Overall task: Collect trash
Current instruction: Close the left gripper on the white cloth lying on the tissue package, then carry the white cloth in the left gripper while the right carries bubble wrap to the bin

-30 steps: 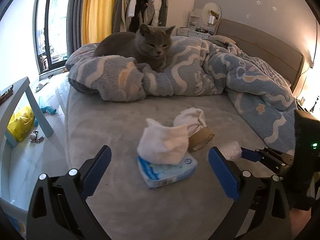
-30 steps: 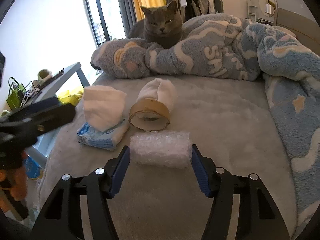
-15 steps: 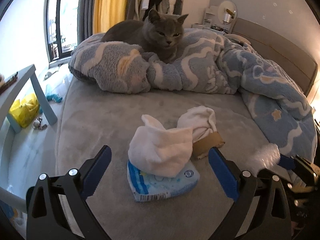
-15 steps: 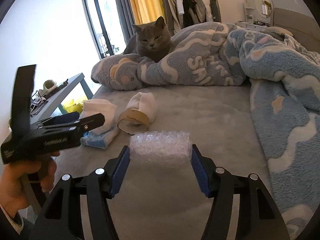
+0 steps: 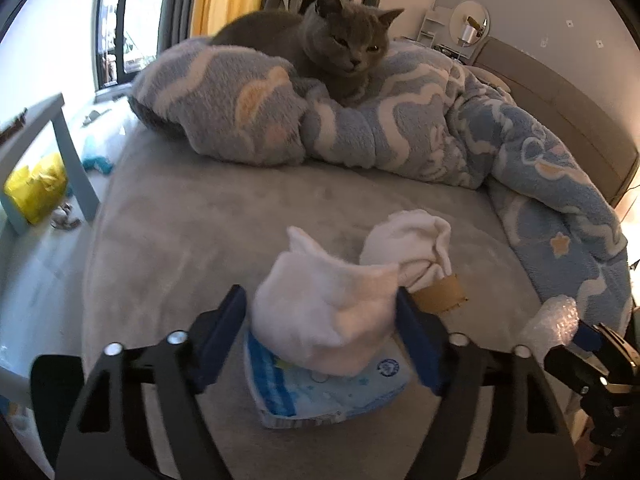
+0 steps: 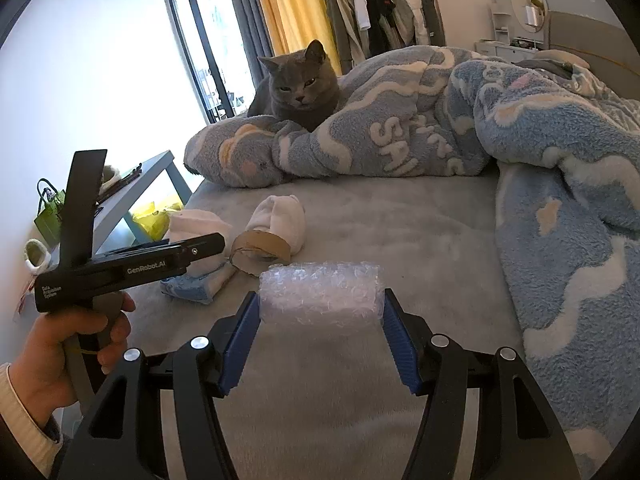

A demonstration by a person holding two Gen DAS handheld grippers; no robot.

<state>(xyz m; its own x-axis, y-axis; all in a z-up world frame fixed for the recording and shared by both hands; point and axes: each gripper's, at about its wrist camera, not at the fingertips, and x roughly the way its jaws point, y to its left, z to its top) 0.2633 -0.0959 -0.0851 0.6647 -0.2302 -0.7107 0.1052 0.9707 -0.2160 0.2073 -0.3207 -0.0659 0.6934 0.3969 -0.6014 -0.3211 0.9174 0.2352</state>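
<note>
My left gripper (image 5: 320, 334) is shut on a crumpled white tissue wad (image 5: 326, 312) that sits on a blue tissue pack (image 5: 328, 394) on the grey bed. A cardboard tape roll (image 5: 438, 292) with a white cloth (image 5: 412, 240) over it lies just behind. My right gripper (image 6: 320, 334) is shut on a roll of bubble wrap (image 6: 320, 292), held above the bed. That roll also shows at the right of the left wrist view (image 5: 554, 322). The left gripper shows in the right wrist view (image 6: 132, 268), held in a hand.
A grey cat (image 5: 324, 46) lies on a bunched blue fleece blanket (image 5: 400, 128) at the back of the bed. The blanket runs down the right side (image 6: 568, 200). A pale side table (image 5: 60, 140) and a yellow bag (image 5: 36, 188) stand left of the bed.
My left gripper moved forward and closed on the white tissue wad. My right gripper lifted and drew back with the bubble wrap still in it.
</note>
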